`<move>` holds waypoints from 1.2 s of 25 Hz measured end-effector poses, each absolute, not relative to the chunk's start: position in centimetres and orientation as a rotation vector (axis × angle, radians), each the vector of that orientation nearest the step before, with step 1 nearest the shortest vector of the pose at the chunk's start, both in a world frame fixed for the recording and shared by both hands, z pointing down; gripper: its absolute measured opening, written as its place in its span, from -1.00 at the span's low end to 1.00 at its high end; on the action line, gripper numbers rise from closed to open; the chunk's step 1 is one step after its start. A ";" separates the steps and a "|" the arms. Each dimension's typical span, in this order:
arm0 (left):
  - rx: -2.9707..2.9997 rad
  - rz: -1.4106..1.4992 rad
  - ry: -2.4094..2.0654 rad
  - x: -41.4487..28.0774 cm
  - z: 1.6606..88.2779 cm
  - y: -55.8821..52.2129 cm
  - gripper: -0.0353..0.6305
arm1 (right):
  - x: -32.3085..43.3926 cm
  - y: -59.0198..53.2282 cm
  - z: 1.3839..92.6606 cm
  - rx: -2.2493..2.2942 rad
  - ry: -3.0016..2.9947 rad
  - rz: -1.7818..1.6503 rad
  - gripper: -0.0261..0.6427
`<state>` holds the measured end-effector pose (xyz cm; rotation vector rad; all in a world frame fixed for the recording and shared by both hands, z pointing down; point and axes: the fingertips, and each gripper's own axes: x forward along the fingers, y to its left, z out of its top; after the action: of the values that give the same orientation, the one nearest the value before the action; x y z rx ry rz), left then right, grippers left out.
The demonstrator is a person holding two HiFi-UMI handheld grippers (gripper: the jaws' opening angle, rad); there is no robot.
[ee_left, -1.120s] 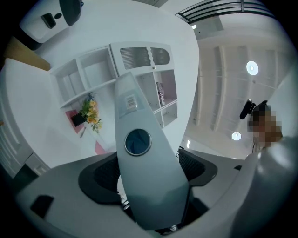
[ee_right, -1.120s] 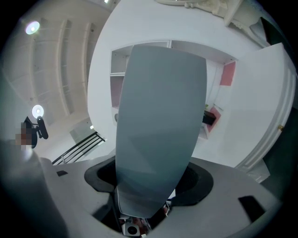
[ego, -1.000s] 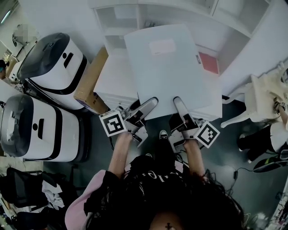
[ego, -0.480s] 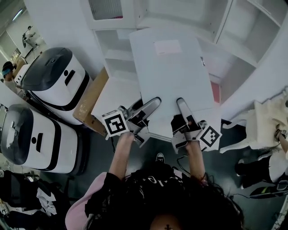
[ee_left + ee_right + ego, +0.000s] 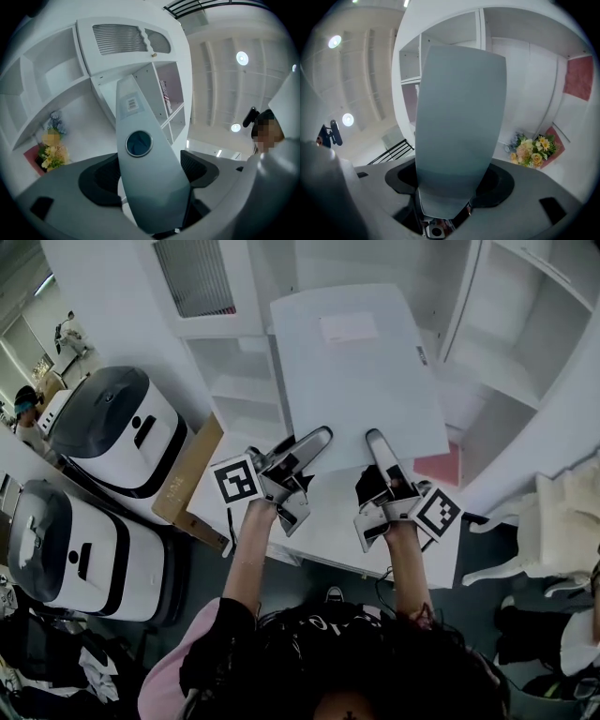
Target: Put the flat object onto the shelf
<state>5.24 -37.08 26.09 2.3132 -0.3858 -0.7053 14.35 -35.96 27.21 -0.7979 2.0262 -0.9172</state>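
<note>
Head view: flat object [image 5: 361, 371], a white binder-type folder w/ a label on its face, is up in the air in front of the white shelf [image 5: 234, 381]. Its far edge points toward the open compartments and it isn't resting on any board yet. Both tools pinch it at its near edge: L gripper [image 5: 314, 439] on the near-left corner, R gripper [image 5: 378, 442] on the near-right part. L gripper view shows the jaws standing wide w/ the thick spine (round finger hole, barcode sticker) filling the gap and the pads against both sides. R gripper view shows much the same, w/ the folder wedged deep btwn the pads. So both are closed on it, neither empty.

Step in hand, as I read it: carry it up & feed it into a compartment. To do that well:
- Keep both ends level so the folder doesn't twist btwn the two grips.
- Line the far edge up w/ one opening, clear of the uprights.
- Get it over the board before lowering.
- Don't release till most of its weight sits on the board.

Risks: the smooth cover could slip, or a corner could catch a divider.

Around: a white tabletop [image 5: 328, 531] lies below the grippers, w/ a cardboard box [image 5: 187, 470] at its left side. Two white-and-dark domed machines [image 5: 112, 423] stand further left on the dark floor [image 5: 478, 606]. Flowers [image 5: 532, 152] sit in one shelf bay, and a pink panel [image 5: 441, 467] shows beside the tabletop.
</note>
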 end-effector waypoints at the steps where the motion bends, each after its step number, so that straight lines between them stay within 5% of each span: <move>1: 2.304 -0.727 -0.383 5.2 26.1 -37.0 0.27 | 14.4 -35.9 27.5 -0.799 2.017 -0.932 0.00; 17: 2.184 -0.988 -0.380 4.9 22.0 -46.7 0.42 | 15.8 -45.8 25.5 -0.791 1.793 -1.067 0.00; 30: 2.275 -0.880 -0.213 1.9 21.6 -50.1 0.48 | 13.7 -49.6 24.3 -0.865 1.592 -1.015 0.00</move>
<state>1.91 -50.08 21.60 2.2752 -0.2135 -0.8800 13.65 -49.62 24.28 -0.8650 1.5915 -1.0150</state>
